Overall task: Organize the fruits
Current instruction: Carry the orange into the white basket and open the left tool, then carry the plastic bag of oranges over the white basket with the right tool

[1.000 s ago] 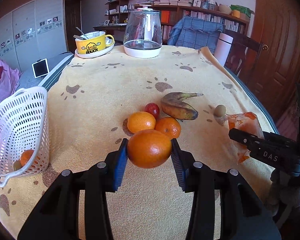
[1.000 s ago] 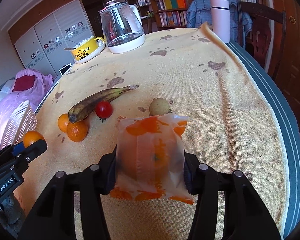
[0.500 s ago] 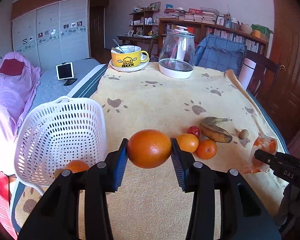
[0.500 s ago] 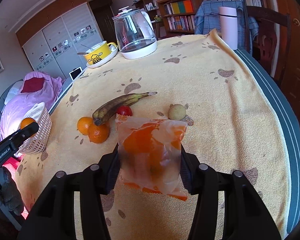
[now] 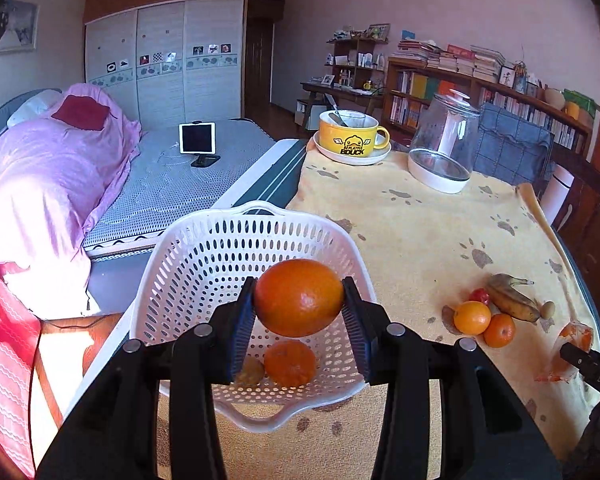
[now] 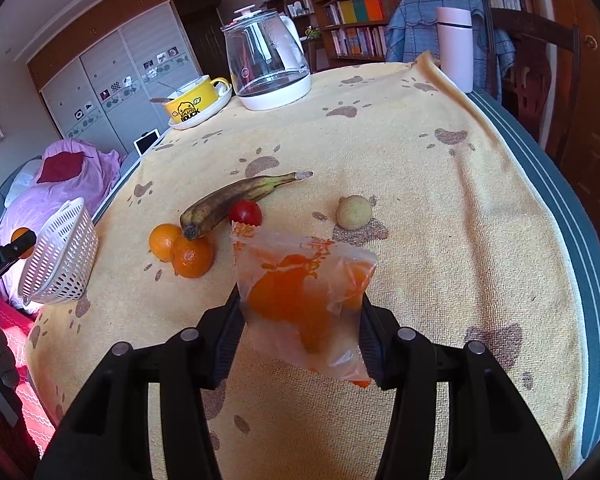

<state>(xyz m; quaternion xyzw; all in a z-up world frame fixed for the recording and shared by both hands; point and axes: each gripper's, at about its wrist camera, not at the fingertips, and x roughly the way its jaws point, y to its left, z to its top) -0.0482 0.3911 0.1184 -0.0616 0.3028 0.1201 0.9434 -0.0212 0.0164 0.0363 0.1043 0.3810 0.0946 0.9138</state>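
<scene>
Overhead, round orange (image 5: 299, 298), perforated white basket (image 5: 204, 256)

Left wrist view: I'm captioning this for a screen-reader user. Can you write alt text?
The left gripper holds a large orange above a white perforated basket that already contains a smaller orange. To the right, on a yellow paw-print cloth, lie two oranges, a banana and a small red fruit.

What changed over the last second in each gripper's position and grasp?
The left gripper carried its orange leftward from the fruit pile to above the white basket, still clamped. The right gripper lifted slightly, still holding the printed plastic bag. The banana and loose fruit stayed put.
</scene>
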